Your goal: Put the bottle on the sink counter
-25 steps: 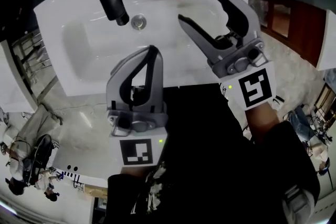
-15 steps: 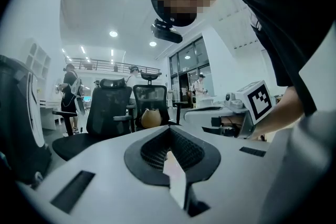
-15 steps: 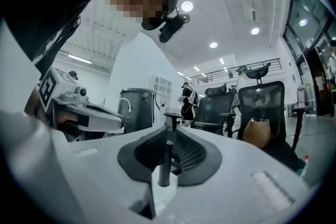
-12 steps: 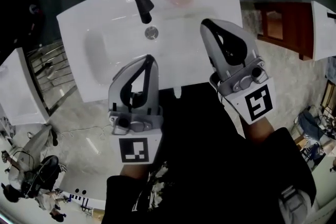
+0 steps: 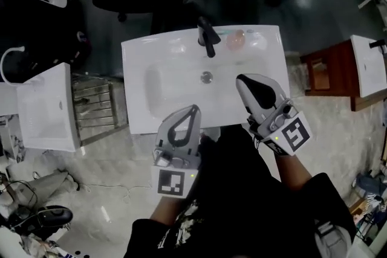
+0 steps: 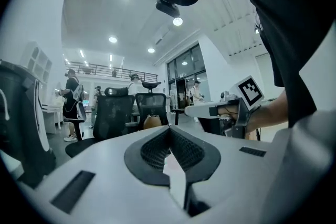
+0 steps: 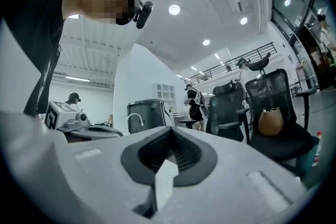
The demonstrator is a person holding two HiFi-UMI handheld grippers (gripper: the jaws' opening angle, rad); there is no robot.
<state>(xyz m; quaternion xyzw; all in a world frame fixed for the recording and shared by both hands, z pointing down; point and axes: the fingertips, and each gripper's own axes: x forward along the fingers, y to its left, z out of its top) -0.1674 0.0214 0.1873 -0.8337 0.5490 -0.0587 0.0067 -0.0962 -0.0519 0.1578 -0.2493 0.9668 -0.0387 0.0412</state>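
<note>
**Q:** Where is the bottle on your screen?

**A:** In my head view, a small pinkish bottle [image 5: 236, 39] stands on the far strip of the white sink tabletop [image 5: 136, 118]. It is just right of the black faucet [image 5: 207, 40], and nothing touches it.

**Q:** And your grippers?

**A:** I have both at the near side of the basin, well apart from the bottle. The left gripper [image 5: 193, 109] has its jaws pressed together with nothing between them. The right gripper [image 5: 241, 78] is also fully closed and empty, with its tip over the basin, right of the drain [image 5: 207, 77]. Both gripper views look up at ceiling lights and black office chairs [image 6: 119, 110].

**Q:** Anything else nearby?

**A:** A second white sink [image 5: 48, 109] stands to the left.
</note>
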